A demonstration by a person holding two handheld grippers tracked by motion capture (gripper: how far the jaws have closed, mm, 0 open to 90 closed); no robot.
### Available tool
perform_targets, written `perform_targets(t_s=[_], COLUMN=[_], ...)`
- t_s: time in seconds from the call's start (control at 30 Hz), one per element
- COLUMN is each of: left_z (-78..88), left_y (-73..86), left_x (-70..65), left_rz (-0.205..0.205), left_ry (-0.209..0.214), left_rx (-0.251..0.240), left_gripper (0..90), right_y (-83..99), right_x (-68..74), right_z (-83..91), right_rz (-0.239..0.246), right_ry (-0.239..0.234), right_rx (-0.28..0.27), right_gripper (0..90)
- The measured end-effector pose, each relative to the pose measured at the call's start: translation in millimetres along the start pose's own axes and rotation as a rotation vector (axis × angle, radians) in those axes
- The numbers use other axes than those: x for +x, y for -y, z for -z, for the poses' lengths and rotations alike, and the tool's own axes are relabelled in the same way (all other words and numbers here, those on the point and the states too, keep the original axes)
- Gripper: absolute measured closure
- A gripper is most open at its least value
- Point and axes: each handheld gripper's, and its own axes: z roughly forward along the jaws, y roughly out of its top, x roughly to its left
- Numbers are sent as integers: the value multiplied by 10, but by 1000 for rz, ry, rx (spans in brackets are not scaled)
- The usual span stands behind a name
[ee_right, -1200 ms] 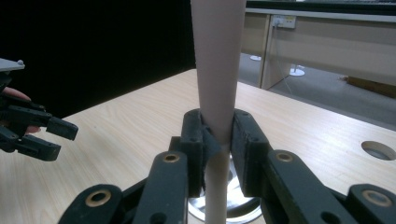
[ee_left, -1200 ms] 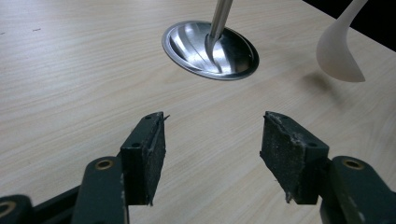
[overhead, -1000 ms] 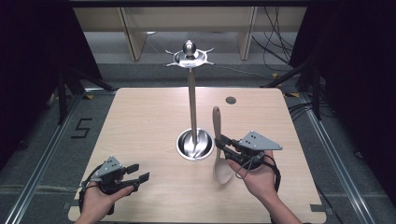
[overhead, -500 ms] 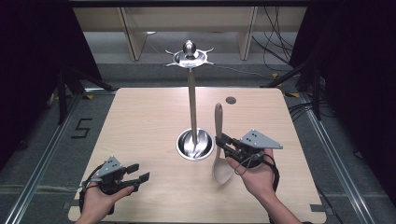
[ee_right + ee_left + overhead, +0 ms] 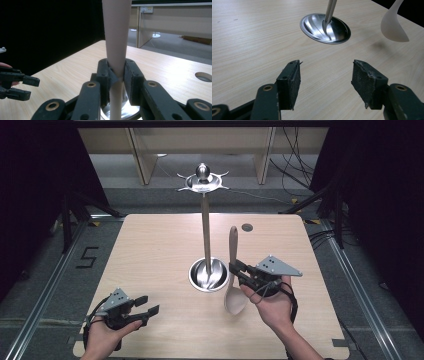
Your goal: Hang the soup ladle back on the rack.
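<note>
A tall metal utensil stand [image 5: 205, 240] rises from the middle of the wooden table [image 5: 150, 250], its round polished base [image 5: 209, 275] as the landmark and a ring of hooks [image 5: 202, 181] at its top. Just right of that base, the right gripper [image 5: 235, 270] clamps the handle of a pale cream serving spoon [image 5: 233, 270] — jaws pressed tight on both sides of the shaft in the right gripper view, spoon [image 5: 117, 37] standing upright between them. The spoon's bowl [image 5: 235, 301] hangs below the grip, close to the tabletop and near the base's right edge; in the left gripper view the bowl [image 5: 393, 25] floats above its own shadow, apart from the base [image 5: 325, 28]. The left gripper [image 5: 145, 305] sits well to the left of the base and nearer the person, jaws spread wide with nothing between them — bare wood shows in the gap. A small round hole [image 5: 247, 227] lies in the table beyond the base, to its right.
</note>
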Motion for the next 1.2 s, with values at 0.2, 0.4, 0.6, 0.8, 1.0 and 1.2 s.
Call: perform_targets(t_s=[0.2, 0.4, 0.6, 0.8, 1.0, 1.2], left_z=[3, 5, -1, -3, 5, 5], left_y=[6, 3, 4, 7, 4, 7], left_x=[-1, 0, 4, 5, 10, 8], left_rz=[6, -3, 0, 8, -5, 12], left_ry=[-6, -8, -9, -8, -9, -10], left_rx=[-2, -6, -4, -6, -4, -5], left_gripper=[393, 393, 393, 393, 392, 392], right_y=[-66, -146, -171, -208, -252, -299], right_x=[-60, -119, -152, -186, -211, -219], right_z=[9, 23, 14, 15, 5, -2], right_rz=[19, 51, 28, 40, 50, 45], right_ry=[-4, 1, -23, -13, -21, -19], right_rx=[-10, -18, -9, -19, -26, -21], right_gripper=[762, 762, 762, 762, 762, 761])
